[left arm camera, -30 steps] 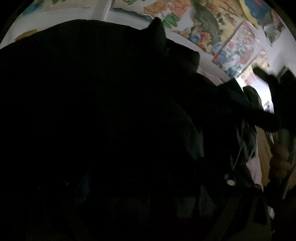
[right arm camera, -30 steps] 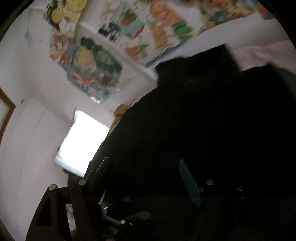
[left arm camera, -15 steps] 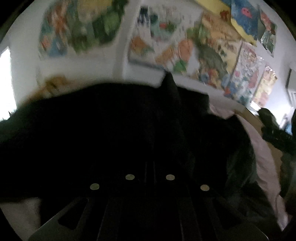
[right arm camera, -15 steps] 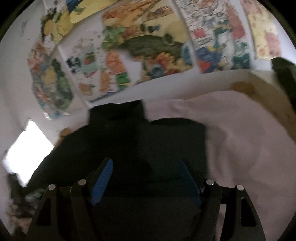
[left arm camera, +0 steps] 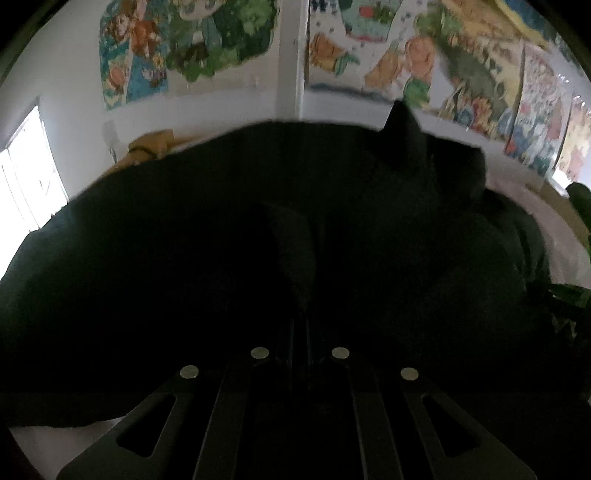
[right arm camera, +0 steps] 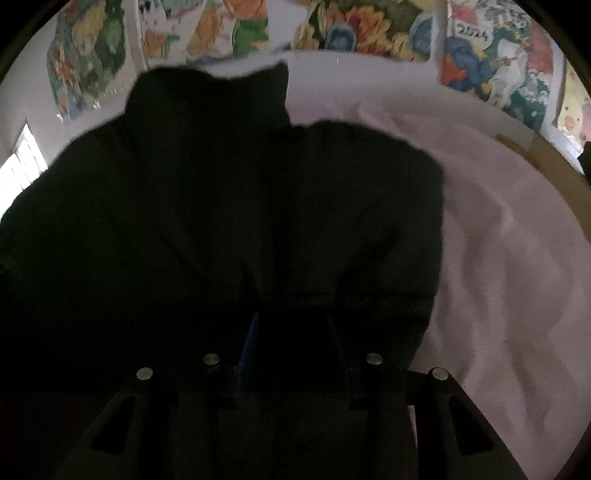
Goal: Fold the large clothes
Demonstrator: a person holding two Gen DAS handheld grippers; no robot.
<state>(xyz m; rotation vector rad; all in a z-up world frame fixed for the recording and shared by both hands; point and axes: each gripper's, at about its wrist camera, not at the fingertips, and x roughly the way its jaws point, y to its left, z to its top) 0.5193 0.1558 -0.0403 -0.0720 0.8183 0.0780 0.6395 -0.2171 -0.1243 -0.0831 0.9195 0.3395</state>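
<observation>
garment [right arm camera: 221,206] on sheet [right arm camera: 498,240] | sheet right of garment | posters [right arm camera: 369,26] behind

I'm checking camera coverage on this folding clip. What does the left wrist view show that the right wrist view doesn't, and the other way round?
Only the left wrist view shows a tan object behind the garment, and the left gripper with its jaws closed on the cloth. Only the right wrist view shows the wide pink sheet beside the garment, and the right gripper, jaws slightly apart with cloth between them. Both show the black garment, the wall posters and a bright window.
</observation>
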